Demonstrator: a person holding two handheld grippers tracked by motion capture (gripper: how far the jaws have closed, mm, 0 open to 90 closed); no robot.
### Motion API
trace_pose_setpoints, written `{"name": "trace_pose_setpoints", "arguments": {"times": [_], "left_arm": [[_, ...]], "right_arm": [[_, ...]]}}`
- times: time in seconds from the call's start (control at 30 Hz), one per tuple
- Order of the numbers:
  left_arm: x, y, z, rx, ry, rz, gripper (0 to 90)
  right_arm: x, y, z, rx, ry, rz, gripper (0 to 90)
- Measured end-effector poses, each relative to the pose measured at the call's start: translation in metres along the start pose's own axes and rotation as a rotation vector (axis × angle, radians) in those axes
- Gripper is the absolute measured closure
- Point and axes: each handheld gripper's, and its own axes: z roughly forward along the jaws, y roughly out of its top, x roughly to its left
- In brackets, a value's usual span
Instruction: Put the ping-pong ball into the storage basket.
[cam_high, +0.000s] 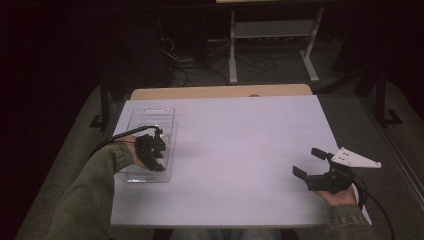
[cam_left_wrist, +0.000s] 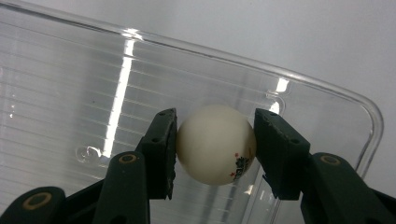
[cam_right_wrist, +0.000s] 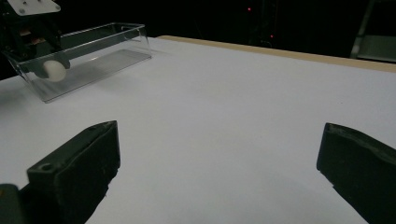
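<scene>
A white ping-pong ball (cam_left_wrist: 215, 143) with a small red and black print sits between the jaws of my left gripper (cam_left_wrist: 215, 114), which is shut on it. The ball is inside a clear plastic box (cam_left_wrist: 322, 88), low over its ribbed floor and near one corner. From above, the left gripper (cam_high: 152, 155) reaches into the near end of the box (cam_high: 150, 111) at the table's left. The right gripper view shows the ball (cam_right_wrist: 55, 71) through the box wall (cam_right_wrist: 107, 56). My right gripper (cam_high: 306, 161) is open over bare table at the right, its jaws (cam_right_wrist: 218, 128) wide apart.
The white table top (cam_high: 235, 150) has a wooden strip (cam_high: 220, 92) along its far edge. Beyond it stand a white metal frame (cam_high: 272, 30) and loose cables (cam_high: 200, 67) on a dark floor. Table legs flank both sides.
</scene>
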Motion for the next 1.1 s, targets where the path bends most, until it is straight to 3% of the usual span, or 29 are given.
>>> {"name": "trace_pose_setpoints", "arguments": {"times": [0.33,0.4,0.67,1.1], "left_arm": [[0.001,0.002,0.003,0.004,0.001,-0.002,50.3],[0.002,0.002,0.002,-0.01,-0.007,-0.014,45.8],[0.004,0.0,-0.001,-0.021,0.024,-0.039,30.0],[0.008,-0.006,-0.011,-0.05,0.039,-0.092,23.2]], "right_arm": [[0.0,0.0,0.0,0.001,0.001,-0.001,0.0],[0.0,0.0,0.0,0.001,0.001,-0.001,0.0],[0.0,0.001,0.0,0.002,0.002,-0.005,0.0],[0.0,0.001,0.0,0.003,0.004,-0.003,0.0]]}}
